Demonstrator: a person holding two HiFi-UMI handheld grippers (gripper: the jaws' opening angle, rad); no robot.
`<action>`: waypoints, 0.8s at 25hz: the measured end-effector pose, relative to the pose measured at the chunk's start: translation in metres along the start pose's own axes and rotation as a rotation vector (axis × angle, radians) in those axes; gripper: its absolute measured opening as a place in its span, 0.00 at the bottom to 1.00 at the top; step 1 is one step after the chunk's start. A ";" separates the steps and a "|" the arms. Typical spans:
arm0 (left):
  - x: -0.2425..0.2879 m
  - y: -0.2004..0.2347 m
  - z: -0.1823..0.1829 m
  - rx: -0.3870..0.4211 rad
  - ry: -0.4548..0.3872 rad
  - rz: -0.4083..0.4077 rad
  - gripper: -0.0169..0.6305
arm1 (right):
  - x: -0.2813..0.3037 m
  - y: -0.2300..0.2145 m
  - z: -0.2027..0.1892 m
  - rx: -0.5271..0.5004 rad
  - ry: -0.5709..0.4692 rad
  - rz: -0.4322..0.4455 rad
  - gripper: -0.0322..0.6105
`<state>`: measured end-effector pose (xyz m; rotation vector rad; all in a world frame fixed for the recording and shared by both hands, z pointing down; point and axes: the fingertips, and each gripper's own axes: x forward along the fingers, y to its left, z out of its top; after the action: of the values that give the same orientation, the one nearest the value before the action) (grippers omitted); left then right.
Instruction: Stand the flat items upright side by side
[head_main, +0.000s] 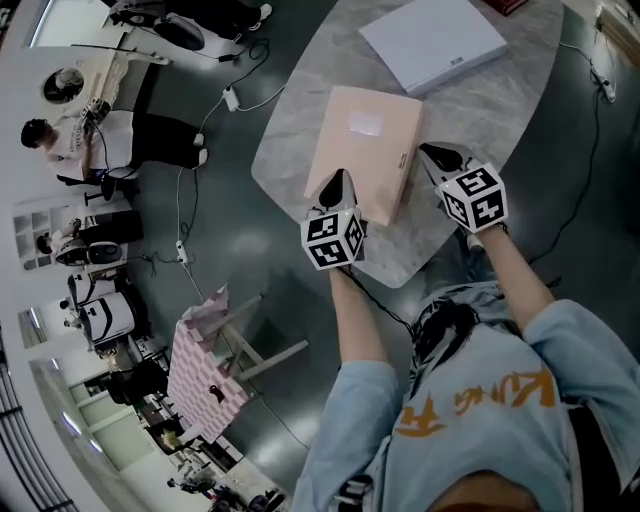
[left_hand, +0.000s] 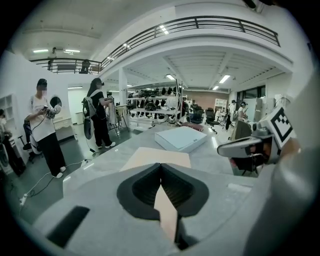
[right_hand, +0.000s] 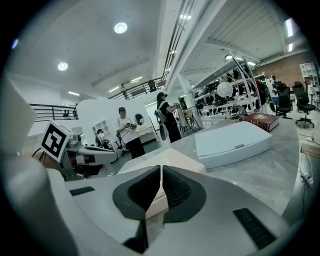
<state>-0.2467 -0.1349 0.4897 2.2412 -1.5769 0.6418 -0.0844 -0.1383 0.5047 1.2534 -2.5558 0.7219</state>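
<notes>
A flat pink box (head_main: 362, 150) lies on the grey marble table (head_main: 290, 130), with a flat white box (head_main: 432, 42) lying behind it. My left gripper (head_main: 335, 185) is at the pink box's near left corner, jaws shut with nothing clamped. My right gripper (head_main: 432, 155) is beside the near right corner, also shut and empty. In the left gripper view the pink box (left_hand: 155, 157) shows just past the closed left gripper (left_hand: 160, 167), and the right gripper (left_hand: 240, 146) is off to the right. The right gripper view shows the pink box (right_hand: 167, 156) and the white box (right_hand: 232, 142).
A dark red book (right_hand: 263, 120) lies at the table's far end. The table's rounded near edge is just under my hands. A stool with pink patterned fabric (head_main: 205, 370) stands on the floor to the left. Cables and several people (left_hand: 42, 130) are beyond.
</notes>
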 end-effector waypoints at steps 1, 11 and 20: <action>0.006 0.003 -0.001 0.004 0.007 -0.011 0.05 | 0.004 -0.002 -0.001 0.001 0.007 -0.005 0.08; 0.060 0.035 -0.010 0.057 0.091 -0.110 0.09 | 0.043 -0.012 -0.022 0.070 0.087 -0.034 0.14; 0.097 0.066 -0.023 0.078 0.155 -0.178 0.25 | 0.075 -0.021 -0.046 0.144 0.156 -0.044 0.29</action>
<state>-0.2847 -0.2230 0.5613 2.2939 -1.2824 0.8166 -0.1151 -0.1771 0.5797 1.2379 -2.3809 0.9686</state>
